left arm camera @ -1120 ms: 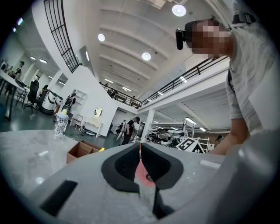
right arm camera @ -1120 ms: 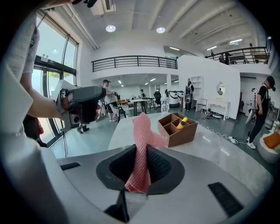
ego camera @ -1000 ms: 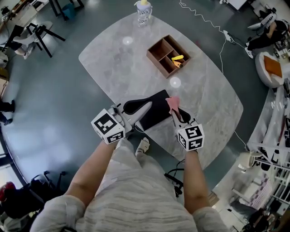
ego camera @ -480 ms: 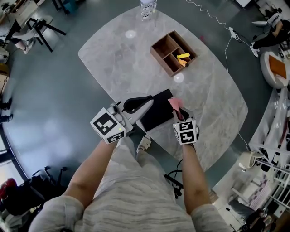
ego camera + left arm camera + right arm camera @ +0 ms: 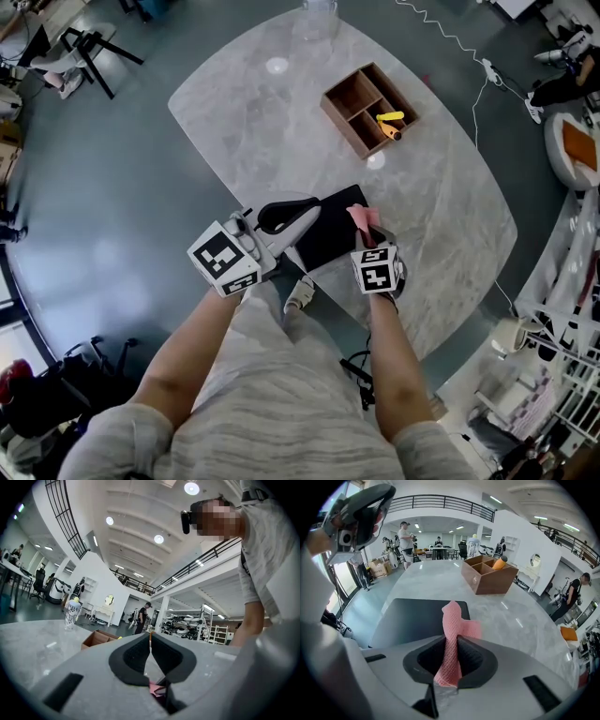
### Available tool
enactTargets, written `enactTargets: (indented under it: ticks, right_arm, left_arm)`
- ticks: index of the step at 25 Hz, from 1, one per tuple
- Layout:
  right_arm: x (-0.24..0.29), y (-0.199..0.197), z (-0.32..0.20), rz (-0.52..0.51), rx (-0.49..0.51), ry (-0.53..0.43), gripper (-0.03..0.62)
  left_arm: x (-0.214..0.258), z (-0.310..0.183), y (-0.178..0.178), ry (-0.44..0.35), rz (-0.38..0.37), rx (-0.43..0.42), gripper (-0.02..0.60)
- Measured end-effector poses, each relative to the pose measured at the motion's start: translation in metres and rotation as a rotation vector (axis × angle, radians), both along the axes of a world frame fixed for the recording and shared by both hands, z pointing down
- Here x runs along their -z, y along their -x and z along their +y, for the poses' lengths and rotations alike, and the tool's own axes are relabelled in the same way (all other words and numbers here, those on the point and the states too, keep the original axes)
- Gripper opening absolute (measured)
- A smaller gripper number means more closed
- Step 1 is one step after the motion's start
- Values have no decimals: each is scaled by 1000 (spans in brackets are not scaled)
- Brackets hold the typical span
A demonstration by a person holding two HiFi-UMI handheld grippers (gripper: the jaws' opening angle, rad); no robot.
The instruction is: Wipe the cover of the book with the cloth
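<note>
The right gripper [image 5: 450, 641] has its jaws pressed together on a pink cloth [image 5: 452, 625], which runs up between the dark pads and sticks out in front of them in a loose, folded tuft. In the head view this gripper [image 5: 366, 234] sits at the right side of the book [image 5: 328, 234], with the cloth's free end [image 5: 363, 217] lying over the book's right edge where it meets the stone. The book is black and plain-covered, lying flat and closed close to the near edge of the table [image 5: 262, 122]; from the right gripper view its cover [image 5: 417, 618] fills the space just ahead and to the left of the jaws. The left gripper [image 5: 150, 637] has its jaws brought together at the tips with nothing between them, and in the head view it [image 5: 298, 217] reaches in over the book's near left corner, though whether it presses on the cover cannot be told. Farther out, toward the far right part of the grey marbled table, stands an open wooden box [image 5: 339, 112] with compartments, one of them holding a yellow item [image 5: 390, 117]. A clear bottle [image 5: 71, 613] stands at the table's far edge, well apart from the book
</note>
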State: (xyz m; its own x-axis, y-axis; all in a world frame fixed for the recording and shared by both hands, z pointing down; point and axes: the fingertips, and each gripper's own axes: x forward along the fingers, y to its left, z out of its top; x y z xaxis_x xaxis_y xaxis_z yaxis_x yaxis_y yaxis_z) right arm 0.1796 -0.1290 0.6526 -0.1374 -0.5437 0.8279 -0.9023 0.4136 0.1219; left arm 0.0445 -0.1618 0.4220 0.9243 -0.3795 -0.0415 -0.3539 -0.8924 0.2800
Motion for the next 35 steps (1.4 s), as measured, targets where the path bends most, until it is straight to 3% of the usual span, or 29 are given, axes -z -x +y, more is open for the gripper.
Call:
enactTargets:
  ticks: [24, 30, 35]
  right_arm:
    - [-4, 135, 50, -217, 247, 146, 55]
    - [-3, 171, 67, -391, 245, 230, 54]
    - [42, 200, 60, -751, 255, 218, 54]
  left_arm:
    - [16, 3, 9, -21, 18, 15, 25]
    - [23, 3, 13, -31, 21, 23, 24]
    - [26, 0, 14, -38, 26, 29, 25]
